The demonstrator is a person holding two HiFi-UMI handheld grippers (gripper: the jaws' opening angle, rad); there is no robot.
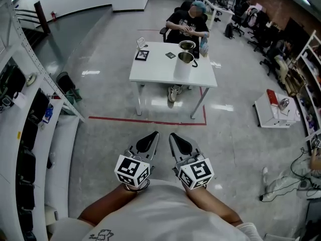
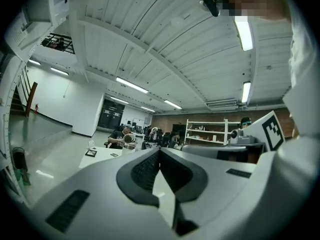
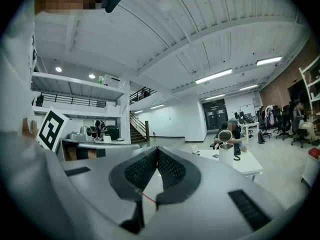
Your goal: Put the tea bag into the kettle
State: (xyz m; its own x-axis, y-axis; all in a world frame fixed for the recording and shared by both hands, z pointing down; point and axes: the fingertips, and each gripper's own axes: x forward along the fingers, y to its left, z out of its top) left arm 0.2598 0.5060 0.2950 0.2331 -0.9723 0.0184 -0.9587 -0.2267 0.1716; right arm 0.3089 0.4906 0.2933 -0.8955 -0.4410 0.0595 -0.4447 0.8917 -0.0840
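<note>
A steel kettle [image 1: 184,64] with its lid tipped up stands on the far side of a white table [image 1: 150,74], well ahead of me. A small dark flat packet [image 1: 170,55], perhaps the tea bag, lies beside it, and a dark framed square [image 1: 142,55] lies further left. My left gripper [image 1: 152,135] and right gripper [image 1: 174,136] are held side by side close to my body, both shut and empty. The left gripper view shows the left gripper [image 2: 160,152] with its jaws meeting and the kettle [image 2: 129,143] small in the distance. The right gripper [image 3: 157,152] is likewise closed, with the kettle [image 3: 226,150] far off.
A person [image 1: 188,24] sits behind the table. Red tape [image 1: 145,120] marks the floor in front of it. White shelving [image 1: 30,114] runs along my left. A low white cart [image 1: 273,109] and cables lie to the right, with office chairs beyond.
</note>
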